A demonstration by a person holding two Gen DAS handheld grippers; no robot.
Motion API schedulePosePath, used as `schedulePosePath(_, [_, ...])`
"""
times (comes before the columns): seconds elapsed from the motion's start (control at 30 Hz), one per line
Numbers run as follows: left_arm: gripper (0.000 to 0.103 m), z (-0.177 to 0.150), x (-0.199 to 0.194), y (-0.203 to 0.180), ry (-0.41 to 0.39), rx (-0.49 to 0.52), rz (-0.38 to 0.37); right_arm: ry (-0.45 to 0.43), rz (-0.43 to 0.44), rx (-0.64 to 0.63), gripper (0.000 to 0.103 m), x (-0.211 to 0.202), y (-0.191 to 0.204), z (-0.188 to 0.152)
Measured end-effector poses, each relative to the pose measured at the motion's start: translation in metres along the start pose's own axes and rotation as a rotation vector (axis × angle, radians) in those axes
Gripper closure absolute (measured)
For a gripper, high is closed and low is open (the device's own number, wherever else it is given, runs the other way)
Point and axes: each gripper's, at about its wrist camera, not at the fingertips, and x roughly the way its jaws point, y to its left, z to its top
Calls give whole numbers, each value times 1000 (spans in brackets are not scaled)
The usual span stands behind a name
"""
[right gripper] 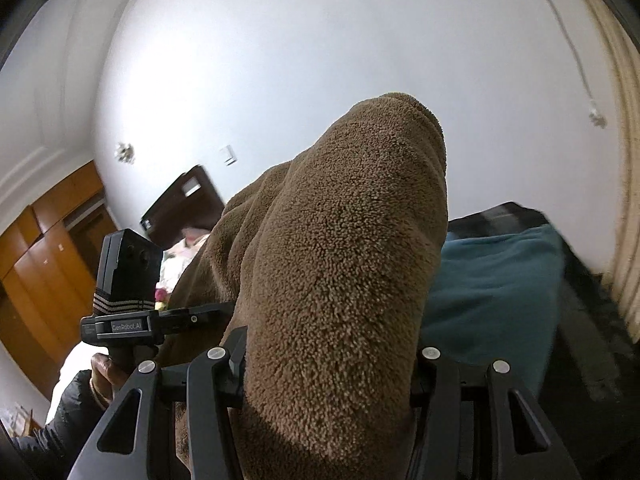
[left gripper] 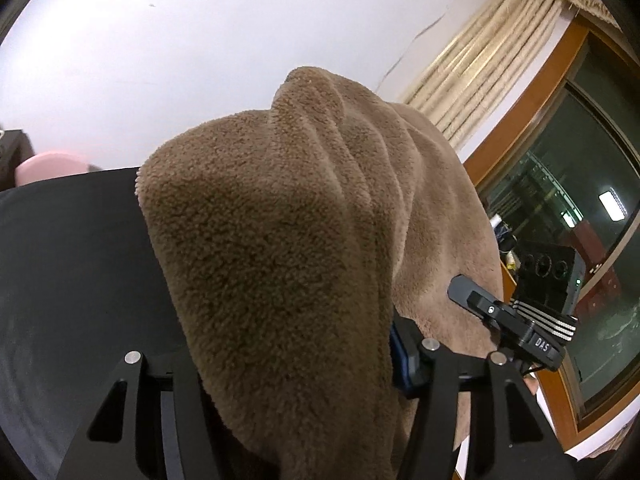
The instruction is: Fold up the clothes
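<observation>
Closest in, both grippers have a thick bunch of the brown fleece garment (left gripper: pixel 280 240) between their jaws. The left gripper (left gripper: pixel 296 364) is clamped on one bunch, the right gripper (right gripper: pixel 328 360) on another, jaws part-open only because the wad is that fat. The fabric humps up over the fingers and drapes away, so the garment is lifted in the air between the two hands, not lying flat.

My take: this looks like the carry or spread bit of a fold. To do it well, keep both grips level and pull apart enough to take out the sag before laying it down, otherwise that pile bunches and the fold comes out lumpy.

Material is plush, nubbly and heavy, with soft rounded ridges instead of sharp creases.

Further out there's a black surface (left gripper: pixel 72 260) under the left side, a folded teal cloth (right gripper: pixel 492 292) by the right, then a white wall (left gripper: pixel 180 48), beige curtain (left gripper: pixel 480 68) and wood-framed window (left gripper: pixel 560 184).
</observation>
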Motion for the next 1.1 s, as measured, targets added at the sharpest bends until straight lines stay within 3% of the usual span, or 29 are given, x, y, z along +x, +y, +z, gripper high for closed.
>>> schedulePosePath(0.23, [43,44,56,19,33,-1,12,-10,-44,37,50,8,-29,12])
schedulePosePath(0.57, [44,41,83,24,76,23,67,12,-131,52,50,44,-45,13])
schedulePosePath(0.63, [45,46,99,4,84,41,82,22,-144,54,50,55,-43,10])
schedulePosePath(0.77, [38,44,102,14,78,67,89,36,-168,54,49,67,-49,7])
schedulePosePath(0.9, [21,65,110,62,65,73,128,45,-230,0,45,57,-48,3])
schedulePosePath(1.0, [17,69,99,56,49,88,173,41,-292,-41,34,59,-35,7])
schedulePosePath(1.1, [14,63,88,52,20,140,267,25,-365,-86,28,58,-19,8])
